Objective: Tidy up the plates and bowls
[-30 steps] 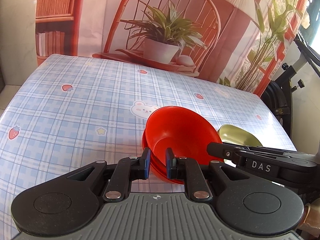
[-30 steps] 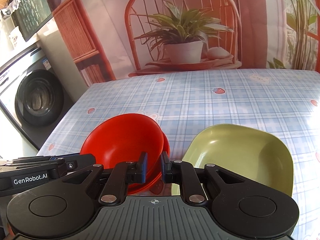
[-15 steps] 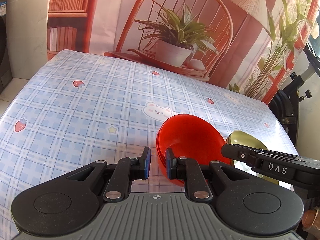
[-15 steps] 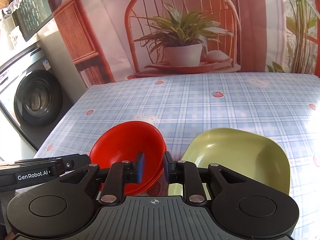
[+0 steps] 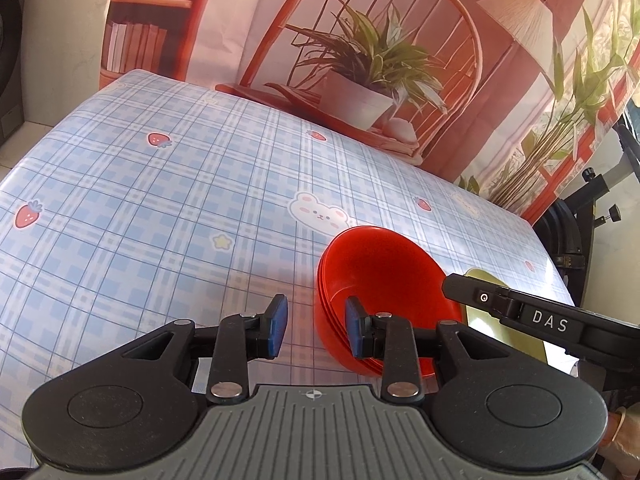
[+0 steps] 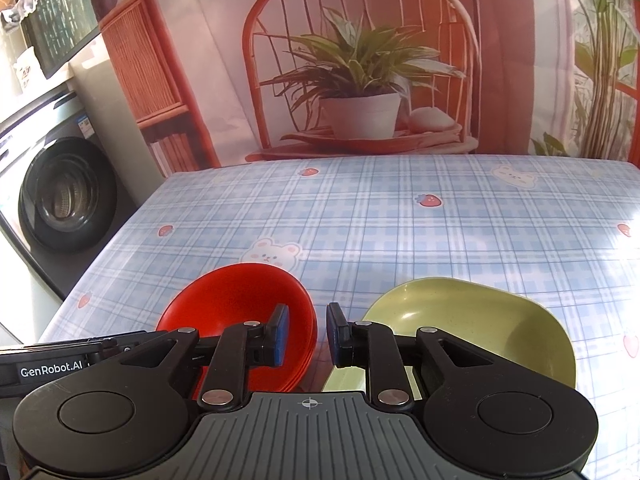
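Observation:
A stack of red bowls (image 5: 380,268) rests on the blue plaid tablecloth near its front edge; it also shows in the right wrist view (image 6: 240,304). A green plate (image 6: 472,328) sits just right of the stack, and a sliver of it (image 5: 504,320) shows in the left wrist view behind the right tool. My left gripper (image 5: 316,326) is open and empty, its jaws straddling the stack's left rim without holding it. My right gripper (image 6: 306,334) is open and empty, its jaws straddling the stack's right rim.
The tablecloth (image 6: 400,216) stretches bare to a printed backdrop of a chair and plant (image 6: 360,92). A washing machine (image 6: 60,200) stands left of the table. A black frame (image 5: 580,216) stands off the table's right edge.
Both grippers have opened and let go of the red bowl, which now lies level in the stack. Both tools have drawn back a little.

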### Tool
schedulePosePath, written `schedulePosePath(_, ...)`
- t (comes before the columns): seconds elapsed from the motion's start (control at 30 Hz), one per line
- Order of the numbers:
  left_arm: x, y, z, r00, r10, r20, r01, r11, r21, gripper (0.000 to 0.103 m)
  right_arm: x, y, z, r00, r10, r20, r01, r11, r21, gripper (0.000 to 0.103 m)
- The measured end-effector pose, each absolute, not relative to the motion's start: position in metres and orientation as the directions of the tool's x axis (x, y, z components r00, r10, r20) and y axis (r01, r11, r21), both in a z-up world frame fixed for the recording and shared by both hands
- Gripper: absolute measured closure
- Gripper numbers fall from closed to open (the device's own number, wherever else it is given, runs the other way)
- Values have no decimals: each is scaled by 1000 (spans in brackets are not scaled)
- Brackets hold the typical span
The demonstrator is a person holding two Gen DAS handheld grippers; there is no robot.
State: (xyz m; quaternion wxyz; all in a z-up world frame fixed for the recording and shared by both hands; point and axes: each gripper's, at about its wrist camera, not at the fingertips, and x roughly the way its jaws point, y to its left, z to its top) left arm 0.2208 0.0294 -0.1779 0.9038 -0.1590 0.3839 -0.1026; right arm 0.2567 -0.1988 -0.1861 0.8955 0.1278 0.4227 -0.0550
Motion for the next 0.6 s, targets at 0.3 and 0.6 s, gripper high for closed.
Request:
schedulePosePath(0.3,224,24,-188,664,-350,-660,86,913,-398,71,263,-197,-199,603,18,-797,204,963,176,83)
schedulePosePath(0.6,226,22,-195,658,-377,-652,97,901,-423,78,265,-192,-205,588,33,-809,187,967,175,84)
